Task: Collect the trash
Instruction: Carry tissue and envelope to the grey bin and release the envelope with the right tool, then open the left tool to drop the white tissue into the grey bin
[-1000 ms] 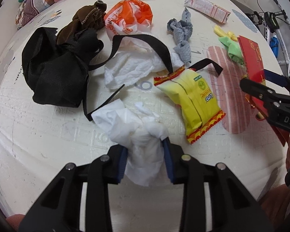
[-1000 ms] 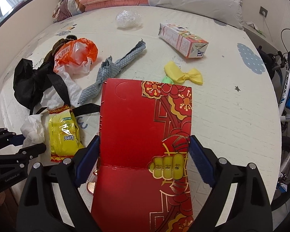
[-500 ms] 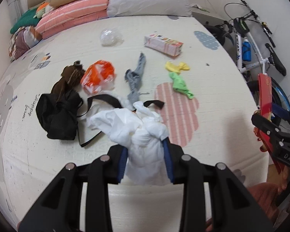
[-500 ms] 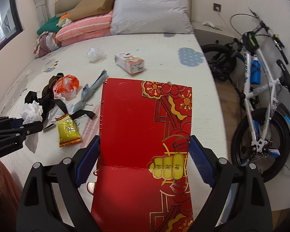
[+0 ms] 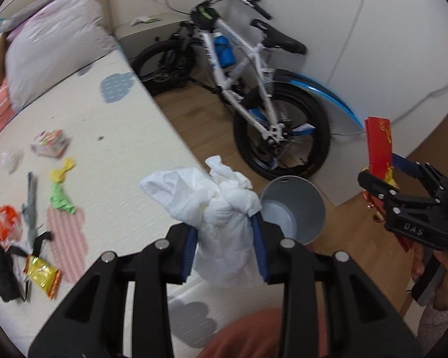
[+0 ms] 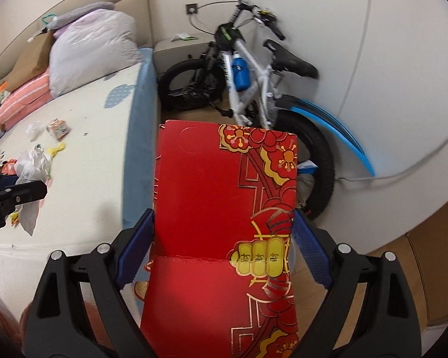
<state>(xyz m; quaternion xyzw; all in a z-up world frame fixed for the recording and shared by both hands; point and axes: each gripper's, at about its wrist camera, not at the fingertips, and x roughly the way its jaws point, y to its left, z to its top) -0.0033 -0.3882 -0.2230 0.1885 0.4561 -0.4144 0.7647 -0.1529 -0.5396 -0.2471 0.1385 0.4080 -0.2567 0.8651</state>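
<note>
My left gripper is shut on a crumpled white tissue wad, held in the air just left of a grey trash bin that stands on the wooden floor by the bed's edge. My right gripper is shut on a large red envelope with gold print, which fills its view. From the left wrist view that envelope and the right gripper hang to the right of the bin. In the right wrist view the tissue sits at far left.
Several scraps lie on the bed: a yellow snack bag, an orange bag, a small carton, yellow and green wrappers, a black strap bag. A white bicycle leans against the wall behind the bin.
Both grippers have swung right, away from the bed's litter toward the floor, carrying the tissue and the envelope. The grey bin and the bicycle have come into view.
</note>
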